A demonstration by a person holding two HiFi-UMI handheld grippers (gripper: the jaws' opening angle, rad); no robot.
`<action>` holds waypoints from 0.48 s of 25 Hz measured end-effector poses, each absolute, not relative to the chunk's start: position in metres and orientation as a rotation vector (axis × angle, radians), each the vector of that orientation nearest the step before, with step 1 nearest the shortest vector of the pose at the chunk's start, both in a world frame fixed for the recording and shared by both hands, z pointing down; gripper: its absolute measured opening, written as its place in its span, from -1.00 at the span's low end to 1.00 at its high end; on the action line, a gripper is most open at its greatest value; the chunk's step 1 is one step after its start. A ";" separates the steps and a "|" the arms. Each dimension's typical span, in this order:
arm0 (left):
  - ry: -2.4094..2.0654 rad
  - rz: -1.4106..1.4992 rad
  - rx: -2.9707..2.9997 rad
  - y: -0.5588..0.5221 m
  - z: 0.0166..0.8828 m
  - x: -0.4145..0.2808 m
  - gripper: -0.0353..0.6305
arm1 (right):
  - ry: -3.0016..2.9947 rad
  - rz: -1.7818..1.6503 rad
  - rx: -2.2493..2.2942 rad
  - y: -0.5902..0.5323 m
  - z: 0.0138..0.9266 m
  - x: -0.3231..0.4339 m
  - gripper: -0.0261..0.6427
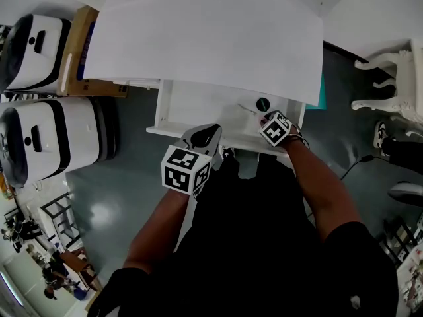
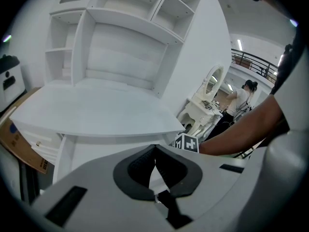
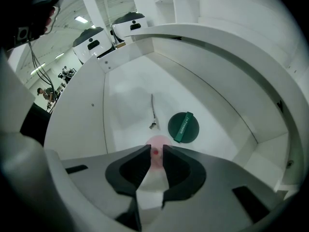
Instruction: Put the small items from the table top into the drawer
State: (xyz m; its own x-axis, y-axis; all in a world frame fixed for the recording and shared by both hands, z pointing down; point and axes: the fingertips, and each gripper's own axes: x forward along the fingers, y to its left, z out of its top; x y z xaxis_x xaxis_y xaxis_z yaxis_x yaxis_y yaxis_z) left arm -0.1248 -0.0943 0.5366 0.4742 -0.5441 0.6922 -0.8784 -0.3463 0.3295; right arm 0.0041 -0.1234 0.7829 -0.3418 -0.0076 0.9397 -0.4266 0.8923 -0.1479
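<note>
Even overhead light bleaches the white desk top [image 1: 205, 38] almost featureless. Both gripper views bow strongly, blacken at the corners and soften close to the lens.

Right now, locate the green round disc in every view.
Head view: green disc in the open drawer, ahead of the right tool.
Left gripper view: not in it.
Right gripper view: centre-right on the drawer floor, past the gripped pink item.
Shared landmark: the white drawer.

In head view the bench [image 1: 198, 45] and open drawer [image 1: 198, 107] are seen steeply from overhead. Right gripper view is held close inside the drawer; the green disc [image 3: 183, 127] is shared with head view. Left gripper view is aimed across the bench top from its front.
</note>
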 end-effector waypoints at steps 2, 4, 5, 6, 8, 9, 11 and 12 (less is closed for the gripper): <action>-1.169 0.623 2.041 -0.095 0.536 -0.122 -0.86 | -1.884 0.450 0.327 -0.124 0.782 0.006 -0.70; -1.164 0.623 2.053 -0.096 0.536 -0.120 -0.86 | -1.887 0.451 0.344 -0.126 0.778 0.008 -0.69; -1.161 0.621 2.059 -0.096 0.535 -0.119 -0.86 | -1.891 0.450 0.356 -0.127 0.776 0.009 -0.69; -1.159 0.619 2.066 -0.097 0.534 -0.118 -0.86 | -1.896 0.449 0.369 -0.129 0.774 0.009 -0.69; -1.152 0.615 2.079 -0.098 0.532 -0.116 -0.86 | -1.906 0.455 0.392 -0.131 0.769 0.010 -0.69; -1.149 0.614 2.086 -0.098 0.531 -0.116 -0.86 | -1.912 0.462 0.404 -0.131 0.766 0.010 -0.69; -1.140 0.612 2.099 -0.098 0.529 -0.115 -0.86 | -1.927 0.476 0.427 -0.131 0.757 0.009 -0.69; -1.135 0.611 2.106 -0.098 0.528 -0.114 -0.86 | -1.932 0.479 0.437 -0.131 0.753 0.009 -0.69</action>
